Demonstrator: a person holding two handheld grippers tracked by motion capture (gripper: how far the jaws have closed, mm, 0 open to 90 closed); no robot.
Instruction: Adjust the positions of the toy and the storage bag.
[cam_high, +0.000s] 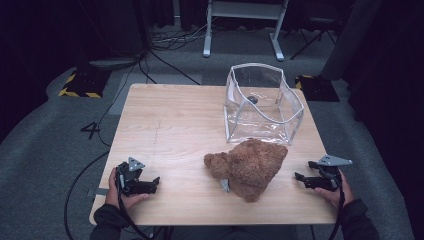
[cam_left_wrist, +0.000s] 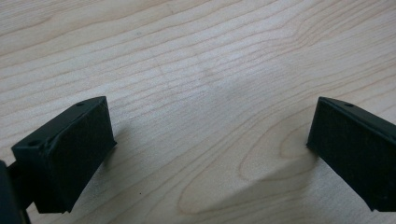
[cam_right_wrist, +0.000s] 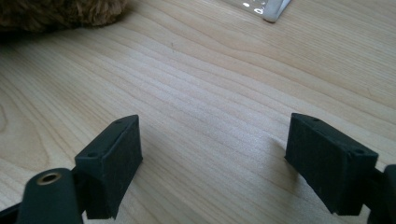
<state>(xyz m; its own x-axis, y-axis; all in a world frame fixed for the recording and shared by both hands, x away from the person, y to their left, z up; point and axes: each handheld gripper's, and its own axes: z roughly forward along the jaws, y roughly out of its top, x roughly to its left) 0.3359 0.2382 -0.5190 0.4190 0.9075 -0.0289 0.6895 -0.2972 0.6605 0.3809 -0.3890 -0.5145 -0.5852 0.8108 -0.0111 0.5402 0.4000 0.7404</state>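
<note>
A brown plush bear (cam_high: 250, 167) lies on the wooden table (cam_high: 165, 125), near the front and right of centre, with a small white tag (cam_high: 225, 185) at its near side. Behind it stands a clear plastic bag (cam_high: 262, 102), open at the top. My left gripper (cam_high: 154, 183) rests at the front left of the table, pointing right. In the left gripper view it (cam_left_wrist: 210, 126) is open over bare wood. My right gripper (cam_high: 300, 177) sits just right of the bear, apart from it. Its jaws (cam_right_wrist: 215, 135) stand open with nothing between them, and the bear's fur (cam_right_wrist: 60, 11) shows at upper left.
A small dark object (cam_high: 253, 100) lies inside the clear bag, whose corner (cam_right_wrist: 268, 9) shows at the top of the right gripper view. Cables (cam_high: 85, 175) run across the grey floor left of the table. A white desk frame (cam_high: 240, 25) stands at the back.
</note>
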